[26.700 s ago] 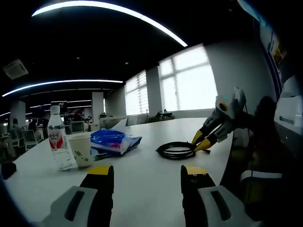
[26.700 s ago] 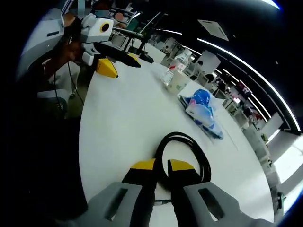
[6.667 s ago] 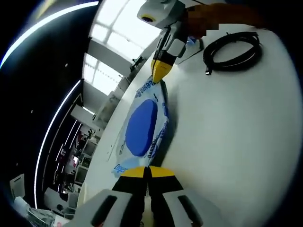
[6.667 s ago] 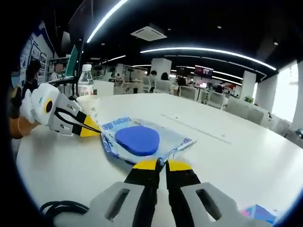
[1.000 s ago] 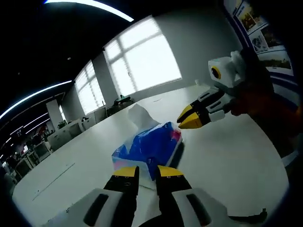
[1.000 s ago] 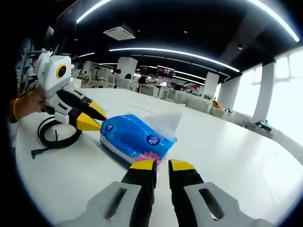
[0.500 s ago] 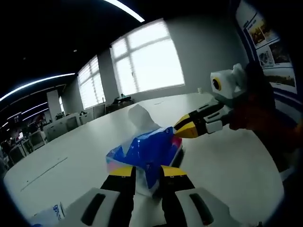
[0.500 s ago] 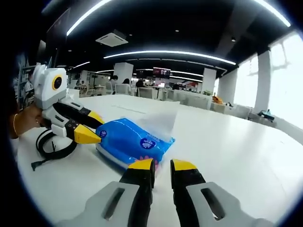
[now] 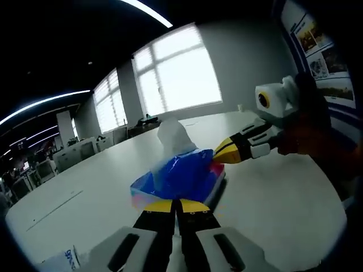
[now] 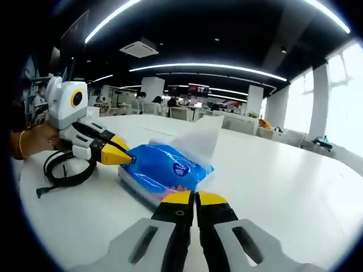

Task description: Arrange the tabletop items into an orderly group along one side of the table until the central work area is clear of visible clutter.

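Observation:
A blue tissue pack (image 9: 178, 177) with a white tissue (image 9: 173, 136) poking from its top lies between the two grippers on the white table (image 9: 272, 198). My left gripper (image 9: 176, 205) is shut on the pack's near end in the left gripper view. The right gripper (image 9: 222, 154) comes in from the right and pinches the opposite end. In the right gripper view the same pack (image 10: 164, 169) sits just past my right gripper (image 10: 194, 198), which is shut on its edge. The left gripper (image 10: 123, 156) meets the pack from the left. Whether the pack touches the table I cannot tell.
A coiled black cable (image 10: 63, 170) lies on the table (image 10: 272, 192) left of the pack, under the left gripper and the hand (image 10: 28, 141) holding it. A corner of a wipes packet (image 9: 61, 258) shows at the lower left. Office desks and windows stand beyond.
Both grippers' jaws stood slightly apart around the pack's ends half a second ago and have closed on them. Both views moved a little closer to the pack.

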`<state>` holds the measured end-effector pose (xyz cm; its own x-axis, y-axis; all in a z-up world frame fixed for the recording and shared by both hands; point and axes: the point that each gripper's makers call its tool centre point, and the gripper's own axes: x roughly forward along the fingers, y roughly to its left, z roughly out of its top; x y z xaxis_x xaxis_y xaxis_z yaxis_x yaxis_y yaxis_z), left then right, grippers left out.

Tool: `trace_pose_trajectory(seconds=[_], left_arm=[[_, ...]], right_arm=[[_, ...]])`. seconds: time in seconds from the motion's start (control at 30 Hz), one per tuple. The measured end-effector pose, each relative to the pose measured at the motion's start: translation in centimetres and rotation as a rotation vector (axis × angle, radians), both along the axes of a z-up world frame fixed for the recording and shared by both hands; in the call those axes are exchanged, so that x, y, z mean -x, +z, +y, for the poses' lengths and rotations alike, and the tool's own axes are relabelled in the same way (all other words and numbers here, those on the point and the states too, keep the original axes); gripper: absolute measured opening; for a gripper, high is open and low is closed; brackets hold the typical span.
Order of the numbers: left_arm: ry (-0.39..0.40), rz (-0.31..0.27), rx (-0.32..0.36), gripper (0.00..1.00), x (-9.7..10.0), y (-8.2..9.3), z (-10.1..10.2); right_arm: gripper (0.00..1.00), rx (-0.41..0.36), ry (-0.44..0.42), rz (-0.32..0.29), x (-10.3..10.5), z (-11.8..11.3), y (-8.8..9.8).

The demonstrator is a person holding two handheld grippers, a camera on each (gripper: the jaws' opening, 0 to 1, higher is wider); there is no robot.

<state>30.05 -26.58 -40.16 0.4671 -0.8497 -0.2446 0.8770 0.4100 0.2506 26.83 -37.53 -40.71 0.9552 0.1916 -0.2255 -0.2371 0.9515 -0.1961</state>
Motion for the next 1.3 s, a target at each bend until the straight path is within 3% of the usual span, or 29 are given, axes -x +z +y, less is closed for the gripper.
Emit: trace_pose_trajectory(seconds=[0.57, 0.93, 1.3], left_arm=[[0.033, -0.109, -0.019, 0.00, -0.2, 2.1, 1.6], [0.070, -0.134, -0.014, 0.00, -0.9, 3.0, 4.0], [0.105, -0.139, -0.021, 0.00, -1.5, 2.8, 6.9]], right_arm=[[0.00, 0.047, 0.008, -0.069, -0.3, 1.4, 2.1], [0.00, 0.068, 0.042, -0.084, -0.9, 3.7, 2.6], [0.00, 0.088, 0.088, -0.082, -1.9, 6.6, 2.4]])
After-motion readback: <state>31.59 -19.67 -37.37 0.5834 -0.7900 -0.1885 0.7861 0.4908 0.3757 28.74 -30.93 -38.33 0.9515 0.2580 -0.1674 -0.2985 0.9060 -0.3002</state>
